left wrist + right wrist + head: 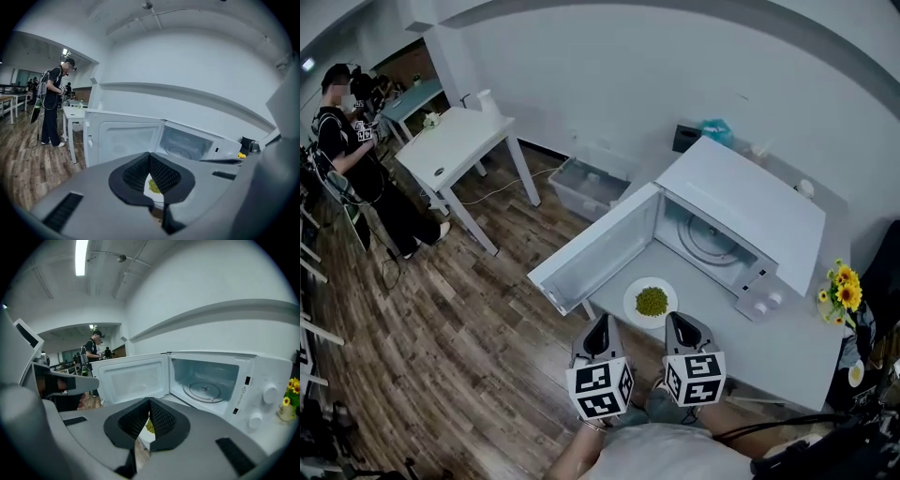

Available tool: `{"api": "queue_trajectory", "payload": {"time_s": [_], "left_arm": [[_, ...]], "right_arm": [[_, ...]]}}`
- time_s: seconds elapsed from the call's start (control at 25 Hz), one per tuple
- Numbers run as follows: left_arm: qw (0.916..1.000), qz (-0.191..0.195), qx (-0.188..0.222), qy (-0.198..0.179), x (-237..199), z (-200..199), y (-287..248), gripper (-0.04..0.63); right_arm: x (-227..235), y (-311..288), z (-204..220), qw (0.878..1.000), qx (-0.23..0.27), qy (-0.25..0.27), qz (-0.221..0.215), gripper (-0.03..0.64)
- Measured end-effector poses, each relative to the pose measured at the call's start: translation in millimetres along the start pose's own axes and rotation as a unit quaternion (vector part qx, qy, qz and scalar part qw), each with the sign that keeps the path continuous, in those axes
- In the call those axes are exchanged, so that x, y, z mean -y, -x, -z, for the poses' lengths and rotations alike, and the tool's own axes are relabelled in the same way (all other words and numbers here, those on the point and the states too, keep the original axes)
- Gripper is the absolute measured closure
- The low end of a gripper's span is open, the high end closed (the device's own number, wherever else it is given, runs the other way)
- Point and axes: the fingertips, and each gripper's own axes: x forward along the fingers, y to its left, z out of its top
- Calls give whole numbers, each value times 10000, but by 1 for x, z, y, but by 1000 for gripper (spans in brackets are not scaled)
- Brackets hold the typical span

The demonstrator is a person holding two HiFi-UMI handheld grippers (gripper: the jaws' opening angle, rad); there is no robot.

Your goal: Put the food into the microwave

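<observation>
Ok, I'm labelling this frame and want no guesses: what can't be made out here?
- What the green food is: too small in the head view, mostly behind shut jaws in both gripper views.
- Whether the right gripper touches the plate: the head view is too small there, and its own jaws cover the rim.
- Microwave dial markings: too small in every view.

head view steeply overhead; both gripper views low, close, facing the microwave (750,202)
</observation>
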Motion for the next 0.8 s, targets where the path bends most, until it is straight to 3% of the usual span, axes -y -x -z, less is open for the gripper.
{"api": "queue_trajectory", "payload": {"time_s": [0.28,0.64,0.8], "left_arm": [[9992,171,-204,-294,23,6,-15,598],[9978,287,-592,-108,34,33,-40,594],[9965,340,-765,-20,37,44,-49,509]], "right_arm": [[22,1,5,9993,25,-345,116,600],[41,-11,22,9985,-111,-534,30,597],[44,-20,30,9981,-228,-569,-76,585]]}}
